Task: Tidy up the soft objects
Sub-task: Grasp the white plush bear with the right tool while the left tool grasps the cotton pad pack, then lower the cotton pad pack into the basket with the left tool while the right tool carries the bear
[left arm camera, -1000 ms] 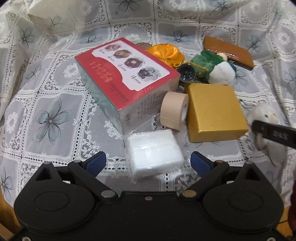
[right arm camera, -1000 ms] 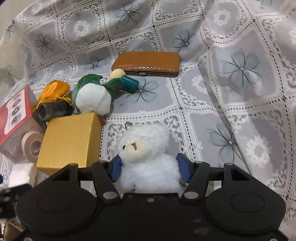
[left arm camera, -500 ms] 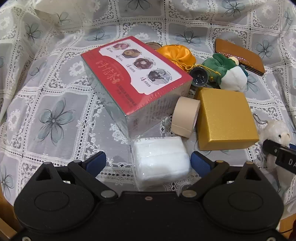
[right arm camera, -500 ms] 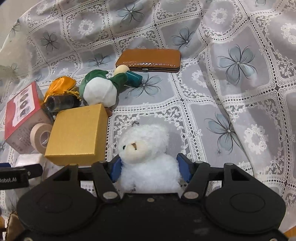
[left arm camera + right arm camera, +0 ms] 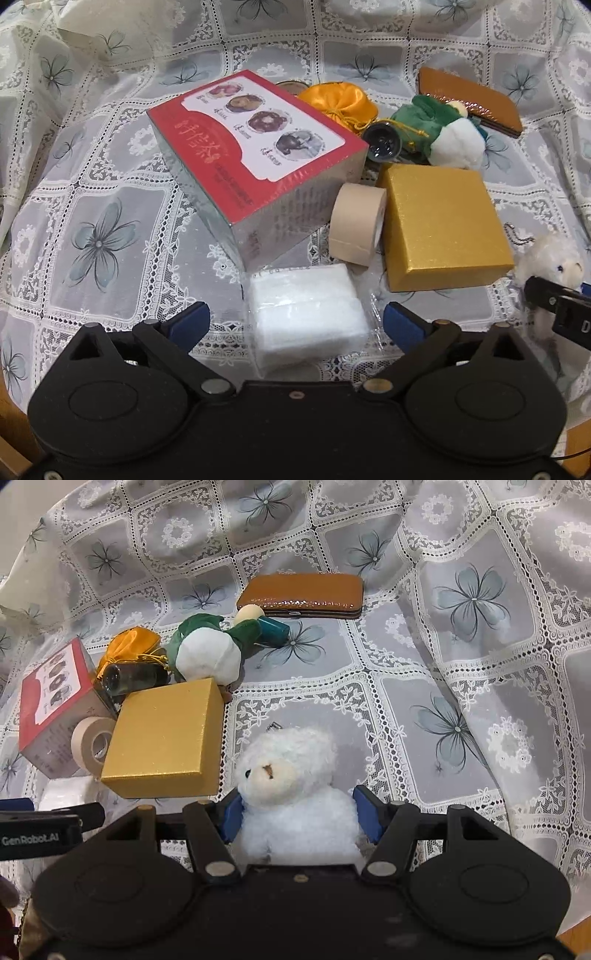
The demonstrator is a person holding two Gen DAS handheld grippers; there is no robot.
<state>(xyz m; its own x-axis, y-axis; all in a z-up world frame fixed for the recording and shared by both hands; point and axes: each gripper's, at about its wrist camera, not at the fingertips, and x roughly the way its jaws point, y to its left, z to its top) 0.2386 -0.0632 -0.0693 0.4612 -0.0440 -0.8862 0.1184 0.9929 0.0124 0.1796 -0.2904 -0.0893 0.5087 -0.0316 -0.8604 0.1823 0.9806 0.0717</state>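
White tissue pack between widening left jaws; white plush bear clamped on the right.

Left gripper: blue pads apart and opening, both clear of the pack; against a second ago the pack sits closer in between the fingers and the red box at 11 o'clock looms nearer. Right gripper: pads pressed into the bear's sides, unchanged; gold box at 10 o'clock, green plush and brown case toward 12 look further off than before.
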